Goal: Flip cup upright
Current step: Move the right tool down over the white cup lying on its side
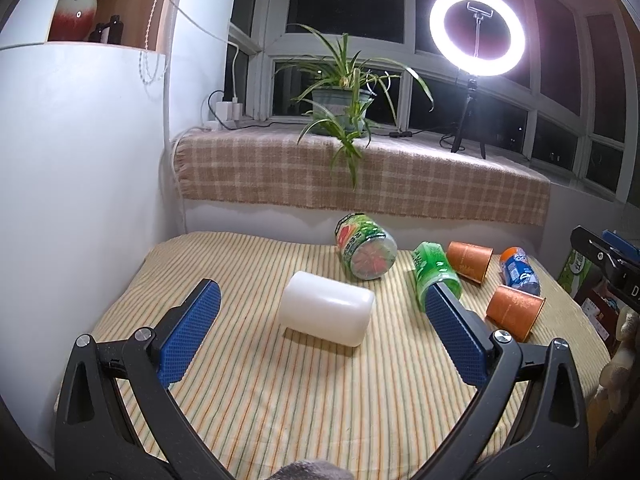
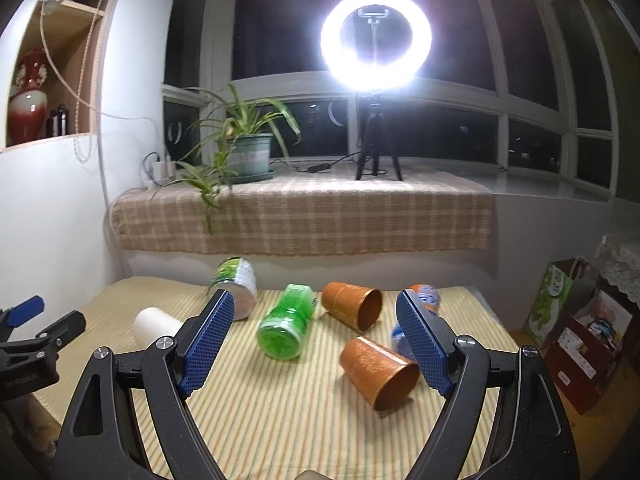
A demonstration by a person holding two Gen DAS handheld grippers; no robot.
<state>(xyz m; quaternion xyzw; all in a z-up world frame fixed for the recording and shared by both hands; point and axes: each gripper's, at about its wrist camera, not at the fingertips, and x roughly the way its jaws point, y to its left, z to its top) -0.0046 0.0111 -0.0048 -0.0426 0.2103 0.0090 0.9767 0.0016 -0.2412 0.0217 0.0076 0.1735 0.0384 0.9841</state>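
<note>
A white cup lies on its side on the striped cloth, between and just beyond the open fingers of my left gripper; it also shows in the right wrist view. Two orange cups lie on their sides: a near one and a far one. My right gripper is open and empty, with the near orange cup just inside its right finger.
A watermelon-print jar, a green bottle and a blue-orange can lie tipped over on the table. A plaid-covered sill with a potted plant and ring light stands behind. Boxes sit at right.
</note>
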